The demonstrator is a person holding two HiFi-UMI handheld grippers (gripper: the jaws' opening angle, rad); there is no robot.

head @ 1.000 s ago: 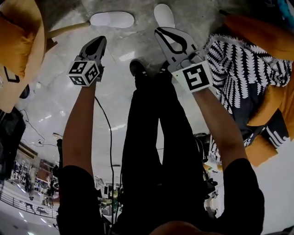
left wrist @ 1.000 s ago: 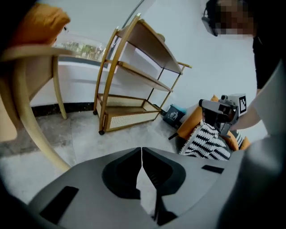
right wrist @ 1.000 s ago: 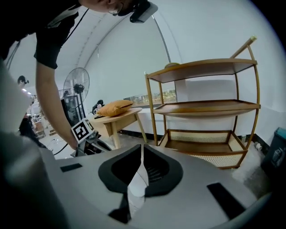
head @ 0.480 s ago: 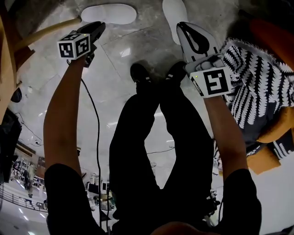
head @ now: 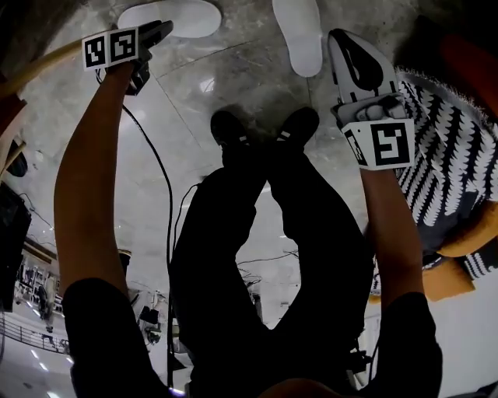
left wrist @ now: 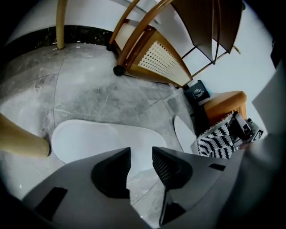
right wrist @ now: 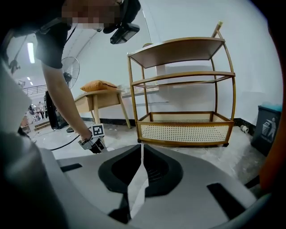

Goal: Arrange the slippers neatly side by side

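On grey floor (head: pixel 233 78), white slipper (head: pixel 180 17) crosswise, second slipper (head: pixel 299 37) lengthwise, apart.

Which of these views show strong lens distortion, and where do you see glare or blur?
Head view: strong fisheye bending, with bright reflections glaring on the glossy floor. Left gripper view: dark vignetted corners; the white slipper looks soft and featureless. Right gripper view: the shelf rack looks bowed by the wide lens, and a mosaic patch covers the top left.

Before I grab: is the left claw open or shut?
Open, and opening: the left claw shows jaws apart, nothing between them, the white slipper lying beyond.
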